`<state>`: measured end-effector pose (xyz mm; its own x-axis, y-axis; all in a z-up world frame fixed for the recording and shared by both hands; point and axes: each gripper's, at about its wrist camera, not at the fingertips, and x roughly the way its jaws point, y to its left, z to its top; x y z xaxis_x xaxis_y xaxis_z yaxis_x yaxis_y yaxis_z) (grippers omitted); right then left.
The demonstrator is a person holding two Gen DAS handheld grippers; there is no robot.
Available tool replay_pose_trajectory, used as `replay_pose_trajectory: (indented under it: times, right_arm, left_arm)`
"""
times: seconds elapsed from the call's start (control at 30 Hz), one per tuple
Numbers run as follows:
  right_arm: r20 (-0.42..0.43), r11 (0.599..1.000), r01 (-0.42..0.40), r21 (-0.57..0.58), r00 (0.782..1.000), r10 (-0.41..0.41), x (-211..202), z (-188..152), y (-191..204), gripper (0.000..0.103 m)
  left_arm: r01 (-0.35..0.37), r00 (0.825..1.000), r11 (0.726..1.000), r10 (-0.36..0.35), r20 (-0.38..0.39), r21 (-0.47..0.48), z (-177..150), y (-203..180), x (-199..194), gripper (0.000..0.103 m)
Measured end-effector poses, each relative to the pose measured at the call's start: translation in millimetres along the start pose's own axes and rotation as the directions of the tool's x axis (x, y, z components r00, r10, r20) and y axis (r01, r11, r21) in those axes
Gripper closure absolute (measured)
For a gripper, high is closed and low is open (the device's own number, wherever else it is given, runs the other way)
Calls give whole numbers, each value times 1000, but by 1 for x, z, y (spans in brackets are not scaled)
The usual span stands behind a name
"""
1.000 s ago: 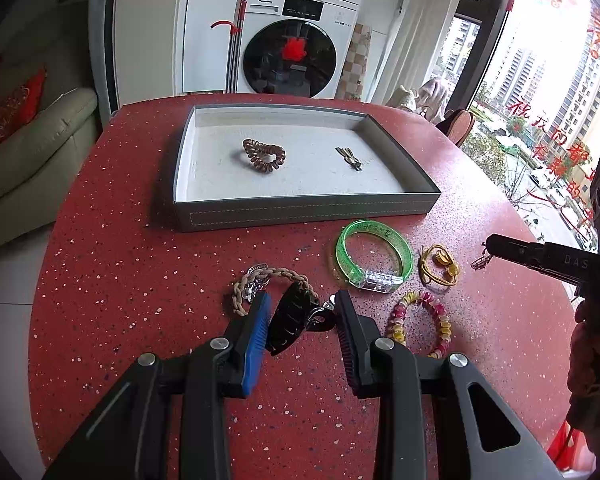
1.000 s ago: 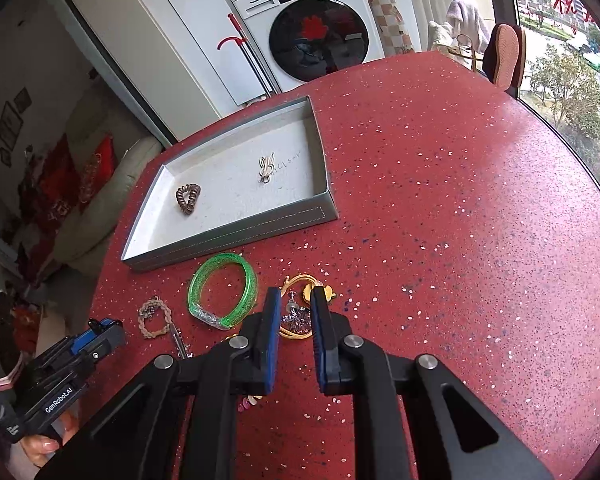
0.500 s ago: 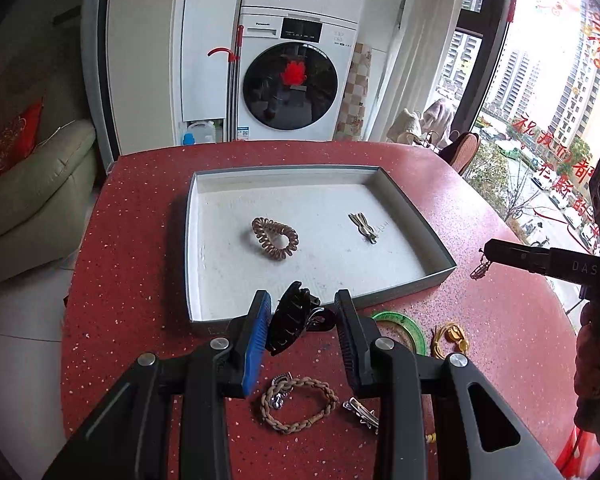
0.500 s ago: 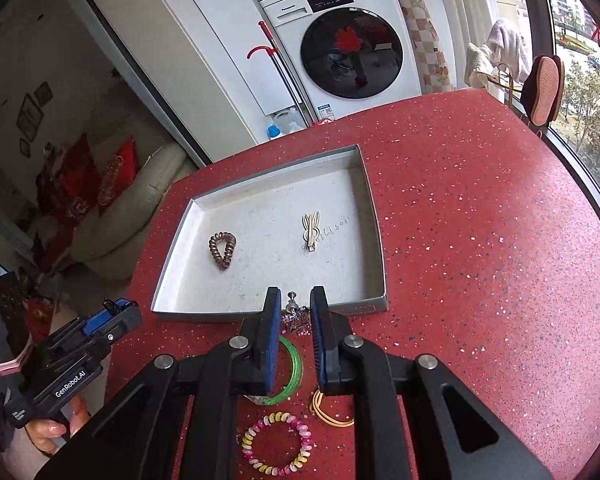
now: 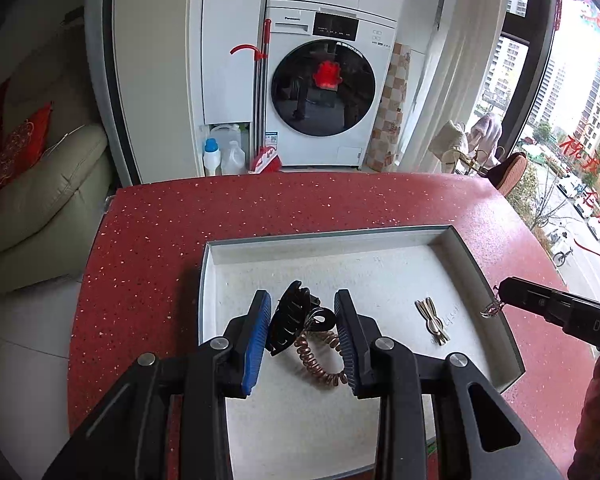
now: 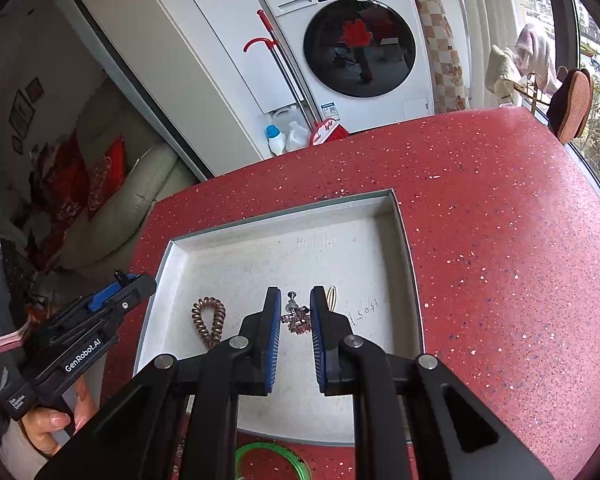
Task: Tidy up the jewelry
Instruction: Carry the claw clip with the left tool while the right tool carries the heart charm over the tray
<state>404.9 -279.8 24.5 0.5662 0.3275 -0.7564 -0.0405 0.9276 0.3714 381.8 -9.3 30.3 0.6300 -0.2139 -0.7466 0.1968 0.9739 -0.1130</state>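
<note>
Left wrist view is showing a red speckled table filling the lower half, with a white washing machine standing on the floor beyond its far edge and a cream sofa sitting off to the left. A shallow grey tray with a pale lining is lying on the table. Over the tray, the left gripper is hanging with its jaws partly spread and pinching a black claw hair clip. Under it, a brown spiral hair tie is lying on the tray floor, and a small gold hairpin is lying well apart to the right.

Right wrist view is showing the same tray from the other side, with the right gripper hanging above its lining. Its jaws are standing nearly together and pinching a small sparkly pink earring by its sides. A green bangle is lying on the table just outside the tray's near wall. A person's hand is gripping the handle of the left gripper at the left edge.
</note>
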Motion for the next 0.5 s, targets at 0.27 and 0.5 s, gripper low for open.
replay_pose_trajectory:
  times: [0.27, 0.5]
  right_arm:
    - [-51, 999, 49, 7, 998, -49, 44, -7, -13, 87]
    - [-24, 994, 88, -71, 996, -90, 47, -12, -2, 87]
  left_arm:
    - [-53, 996, 999, 52, -69, -14, -12, 5, 58, 51]
    - [-74, 995, 997, 74, -67, 5, -19, 1, 66, 51]
